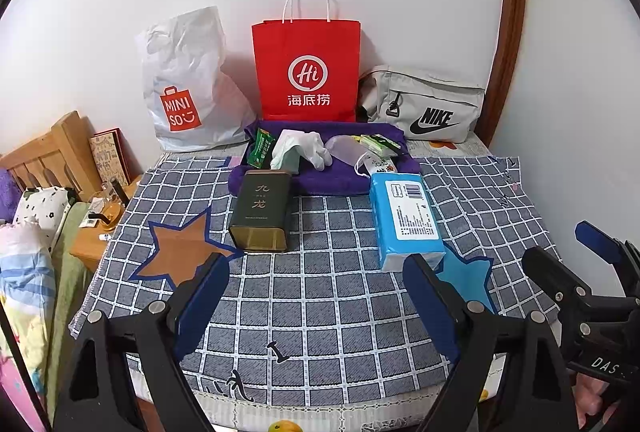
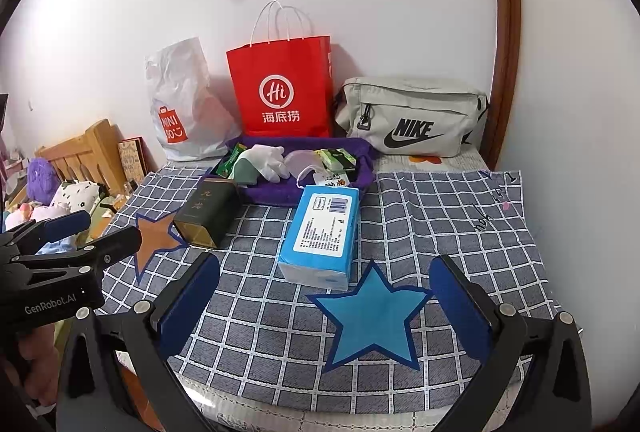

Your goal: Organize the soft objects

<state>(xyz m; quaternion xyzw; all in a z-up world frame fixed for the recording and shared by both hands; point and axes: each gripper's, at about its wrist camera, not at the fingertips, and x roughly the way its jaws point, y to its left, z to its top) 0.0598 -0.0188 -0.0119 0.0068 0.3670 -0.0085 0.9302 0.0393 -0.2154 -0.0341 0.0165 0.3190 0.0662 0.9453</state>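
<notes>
A purple fabric tray (image 1: 320, 184) (image 2: 280, 194) at the back of the checked cloth holds a white glove (image 1: 318, 148) (image 2: 268, 158), green packets (image 1: 262, 148) and other small soft items. A blue tissue pack (image 1: 406, 216) (image 2: 322, 232) lies in front of it, a dark tea tin (image 1: 262, 210) (image 2: 208, 212) to its left. My left gripper (image 1: 316, 276) is open and empty above the cloth. My right gripper (image 2: 324, 280) is open and empty over the blue star (image 2: 370, 316); it also shows at the right edge of the left wrist view (image 1: 576, 244).
Against the wall stand a white Miniso bag (image 1: 184, 84), a red paper bag (image 1: 306, 72) and a grey Nike bag (image 1: 424, 104). A wooden headboard and nightstand (image 1: 92, 244) with bedding are to the left. An orange star (image 1: 180, 252) marks the cloth.
</notes>
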